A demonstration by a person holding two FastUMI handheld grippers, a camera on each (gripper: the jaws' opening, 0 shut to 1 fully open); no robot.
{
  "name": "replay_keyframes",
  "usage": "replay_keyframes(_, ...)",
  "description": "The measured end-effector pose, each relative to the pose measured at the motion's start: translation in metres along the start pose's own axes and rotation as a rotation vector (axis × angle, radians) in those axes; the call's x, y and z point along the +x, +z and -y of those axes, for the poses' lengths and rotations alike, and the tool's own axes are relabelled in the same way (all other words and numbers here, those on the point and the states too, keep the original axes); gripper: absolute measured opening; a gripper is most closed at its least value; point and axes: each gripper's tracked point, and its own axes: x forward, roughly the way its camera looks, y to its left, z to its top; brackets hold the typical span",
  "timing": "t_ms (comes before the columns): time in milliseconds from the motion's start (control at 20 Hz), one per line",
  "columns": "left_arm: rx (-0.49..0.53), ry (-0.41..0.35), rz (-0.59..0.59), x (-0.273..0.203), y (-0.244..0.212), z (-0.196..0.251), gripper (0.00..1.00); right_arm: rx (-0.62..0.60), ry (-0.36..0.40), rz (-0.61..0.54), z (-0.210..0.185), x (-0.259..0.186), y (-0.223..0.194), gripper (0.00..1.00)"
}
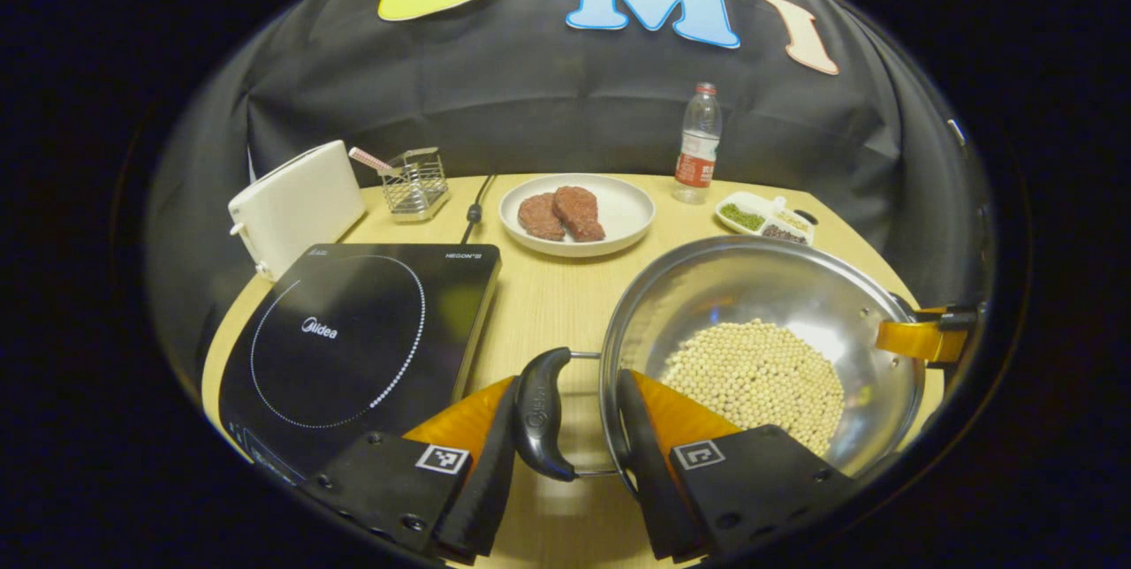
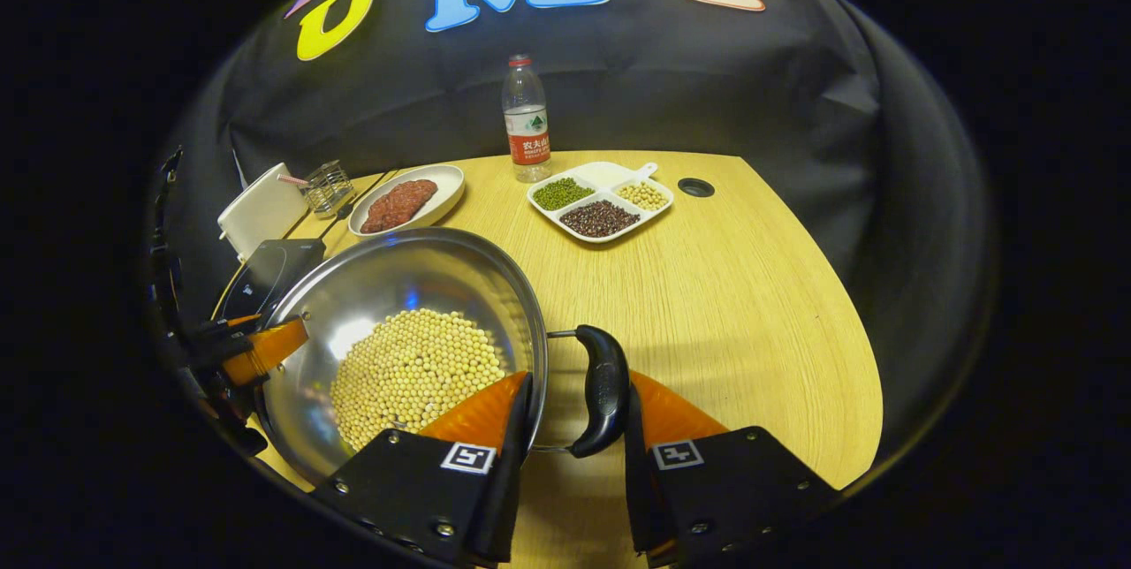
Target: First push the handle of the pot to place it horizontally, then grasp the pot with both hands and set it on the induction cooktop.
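Note:
The steel pot (image 1: 795,286), holding pale beans (image 1: 755,375), stands on the wooden table to the right of the black induction cooktop (image 1: 353,339). Its two black side handles lie level, one at each side. My left gripper (image 1: 565,445) straddles the left handle (image 1: 541,414): one finger presses the handle's outer side, the other sits inside the rim. In the right gripper view my right gripper (image 2: 574,432) holds the other handle (image 2: 603,392) the same way, one finger inside the pot (image 2: 415,286). Each gripper also shows at the pot's far rim in the other's view.
At the back are a white toaster (image 1: 296,207), a wire rack (image 1: 415,183), a plate of meat (image 1: 618,216), a water bottle (image 1: 698,145) and a divided dish of beans (image 2: 601,198). A power cord (image 1: 477,202) runs behind the cooktop. Bare table (image 2: 751,304) lies right of the pot.

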Motion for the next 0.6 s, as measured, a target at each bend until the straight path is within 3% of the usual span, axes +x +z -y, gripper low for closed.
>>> replay_keyframes(150,0.006,-0.015,0.025,-0.007,0.01,-0.003,0.64,0.007,-0.009,0.009,-0.005,-0.011,0.004,0.5)
replay_keyframes(600,0.051,-0.05,0.083,-0.027,0.043,-0.019,0.64,0.041,-0.044,0.048,-0.023,-0.038,0.018,0.5)
